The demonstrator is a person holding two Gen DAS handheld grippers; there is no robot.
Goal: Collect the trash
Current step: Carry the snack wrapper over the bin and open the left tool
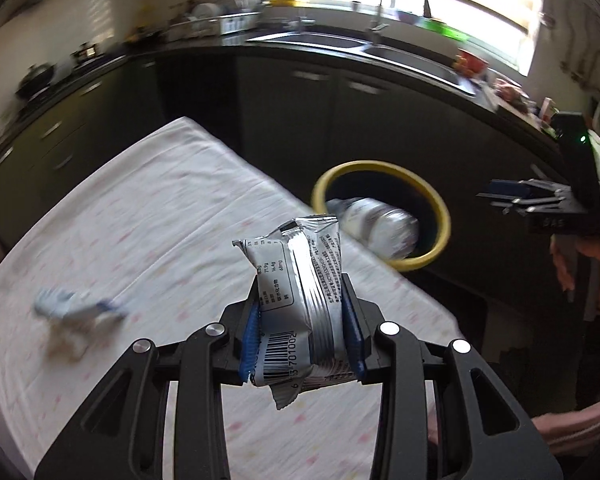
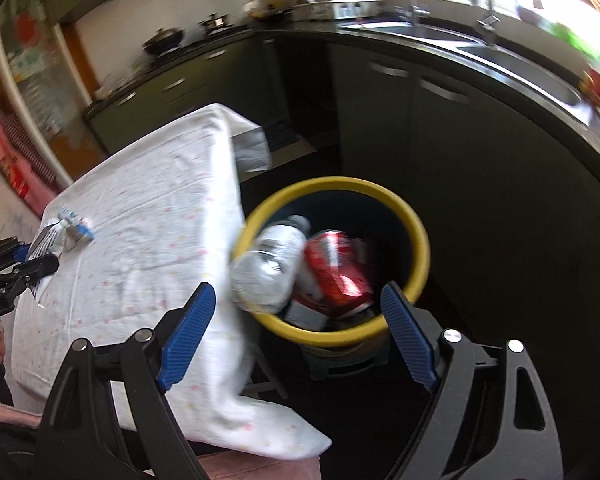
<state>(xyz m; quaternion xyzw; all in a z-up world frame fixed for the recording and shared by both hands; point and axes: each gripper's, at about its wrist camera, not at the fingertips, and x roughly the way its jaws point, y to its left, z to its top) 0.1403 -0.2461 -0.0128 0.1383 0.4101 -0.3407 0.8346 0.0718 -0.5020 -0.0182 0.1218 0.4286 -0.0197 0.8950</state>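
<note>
A silver foil snack wrapper (image 1: 300, 300) was pinched between the left gripper's (image 1: 302, 340) blue-padded fingers above the white-clothed desk (image 1: 140, 220). The right gripper (image 2: 296, 336) was spread wide, empty. Beyond, a clear plastic bottle (image 2: 270, 264) and red packaging (image 2: 336, 268) were seen in the yellow-rimmed bin (image 2: 418, 240).

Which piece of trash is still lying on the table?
The crumpled blue-and-white wrapper. The silver packet is clamped in the left hand-held gripper, and the plastic bottle is at the bin.

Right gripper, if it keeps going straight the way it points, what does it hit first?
Probably the bottle at the bin's near rim, between the open right gripper's fingers; depth is unclear.
</note>
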